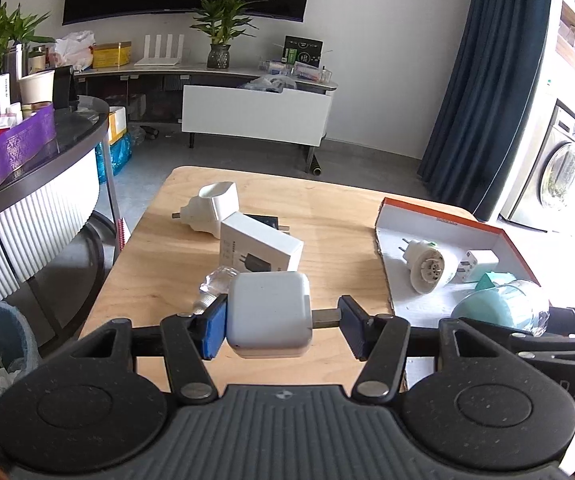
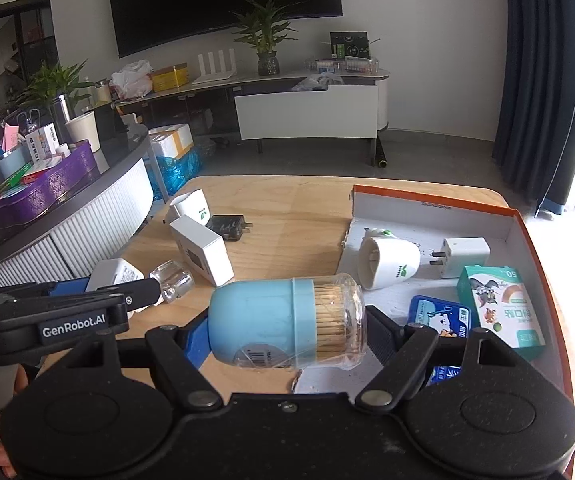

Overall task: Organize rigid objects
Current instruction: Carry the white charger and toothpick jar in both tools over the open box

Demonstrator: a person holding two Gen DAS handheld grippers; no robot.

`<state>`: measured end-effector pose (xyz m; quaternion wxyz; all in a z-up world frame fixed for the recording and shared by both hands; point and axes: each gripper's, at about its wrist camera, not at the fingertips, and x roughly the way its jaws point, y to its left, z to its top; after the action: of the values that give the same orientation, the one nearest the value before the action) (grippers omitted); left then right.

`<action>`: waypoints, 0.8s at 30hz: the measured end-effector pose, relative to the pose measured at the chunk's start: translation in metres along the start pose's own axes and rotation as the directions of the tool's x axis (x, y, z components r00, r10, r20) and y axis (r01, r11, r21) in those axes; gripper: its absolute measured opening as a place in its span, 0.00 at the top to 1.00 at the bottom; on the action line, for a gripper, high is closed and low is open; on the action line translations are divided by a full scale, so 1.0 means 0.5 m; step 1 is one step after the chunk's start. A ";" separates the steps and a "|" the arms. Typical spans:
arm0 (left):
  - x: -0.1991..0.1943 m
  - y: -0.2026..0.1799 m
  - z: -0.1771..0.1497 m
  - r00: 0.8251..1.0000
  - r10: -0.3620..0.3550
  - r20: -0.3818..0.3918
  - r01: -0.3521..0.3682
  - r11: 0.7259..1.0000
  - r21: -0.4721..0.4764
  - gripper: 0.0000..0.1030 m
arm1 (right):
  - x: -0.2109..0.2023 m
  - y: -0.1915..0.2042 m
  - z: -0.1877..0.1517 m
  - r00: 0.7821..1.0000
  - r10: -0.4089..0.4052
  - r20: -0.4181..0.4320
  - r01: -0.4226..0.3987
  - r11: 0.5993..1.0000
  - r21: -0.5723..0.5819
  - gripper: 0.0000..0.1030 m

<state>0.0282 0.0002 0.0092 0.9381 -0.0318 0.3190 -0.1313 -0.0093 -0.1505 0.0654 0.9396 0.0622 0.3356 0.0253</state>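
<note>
Both claws loaded! The left gripper (image 1: 283,322) clamps a white charger (image 1: 268,314) by body and prongs, lifted over the table (image 1: 327,208). The right gripper (image 2: 287,332) grasps a toothpick jar (image 2: 283,322) sideways at the edge of the box (image 2: 427,204), likely bound inside, where a plug (image 2: 463,256) and cartons already lie. Wooden tabletop, living room, dark TV (image 2: 223,0) behind.
</note>
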 end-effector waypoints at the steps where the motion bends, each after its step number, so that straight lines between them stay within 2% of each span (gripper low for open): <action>1: 0.000 -0.005 0.000 1.000 -0.004 -0.004 0.004 1.000 0.005 0.43 | -0.006 -0.006 -0.003 1.000 -0.002 0.004 0.002 1.000 0.008 0.11; 24: 0.004 -0.106 -0.006 0.994 -0.102 -0.033 0.105 0.990 0.095 0.43 | -0.082 -0.104 -0.033 0.994 -0.103 0.041 0.098 0.990 0.101 0.11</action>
<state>0.0160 -0.0513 0.0133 0.9258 -0.0010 0.3235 -0.1954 -0.0513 -0.2039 0.0717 0.9429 0.0924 0.3175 -0.0403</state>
